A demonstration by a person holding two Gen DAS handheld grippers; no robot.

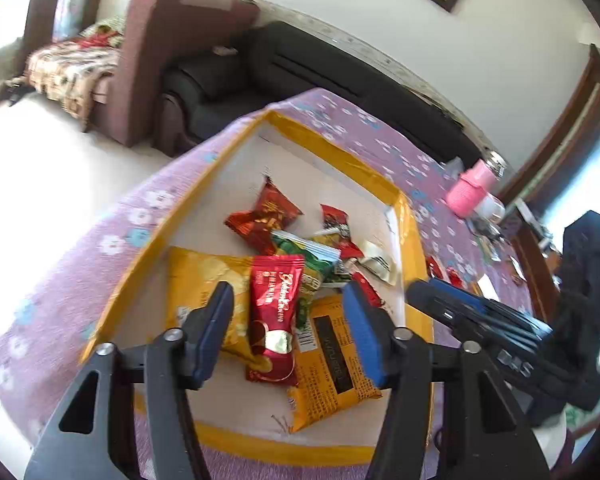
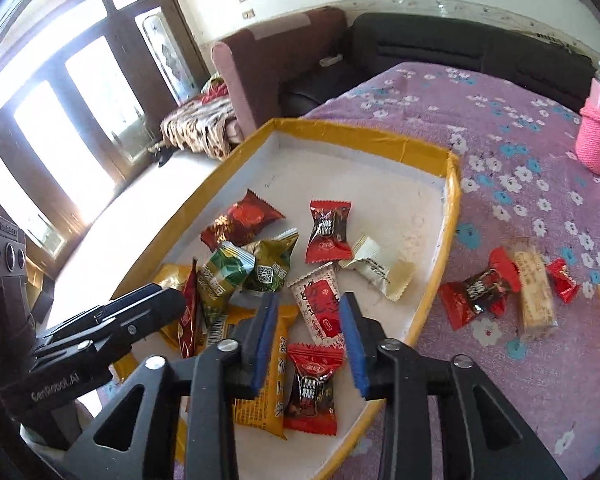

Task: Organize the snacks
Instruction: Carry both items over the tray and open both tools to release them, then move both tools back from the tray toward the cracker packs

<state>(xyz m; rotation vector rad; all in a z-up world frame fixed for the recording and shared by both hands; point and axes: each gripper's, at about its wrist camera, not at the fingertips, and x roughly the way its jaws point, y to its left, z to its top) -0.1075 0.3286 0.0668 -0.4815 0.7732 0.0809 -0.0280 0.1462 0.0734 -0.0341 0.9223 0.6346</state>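
Observation:
A shallow tray with a yellow rim (image 1: 332, 148) (image 2: 380, 136) lies on the purple flowered cloth and holds several snack packets. My left gripper (image 1: 288, 300) is open above a dark red packet (image 1: 274, 312) that lies between a yellow bag (image 1: 200, 280) and an orange packet (image 1: 332, 364). My right gripper (image 2: 308, 308) is open above the tray; a small red candy (image 2: 312, 388) and a white-red packet (image 2: 318, 300) lie below it. A red candy (image 2: 476, 292), a pale bar (image 2: 536, 296) and a small red candy (image 2: 562, 280) lie on the cloth right of the tray.
A pink-sleeved bottle (image 2: 598, 128) (image 1: 470, 192) stands at the table's far right. A black sofa (image 2: 460, 44) and a maroon armchair (image 1: 160, 52) stand beyond the table. Each gripper shows in the other's view, the right one (image 1: 472, 316) and the left one (image 2: 112, 324).

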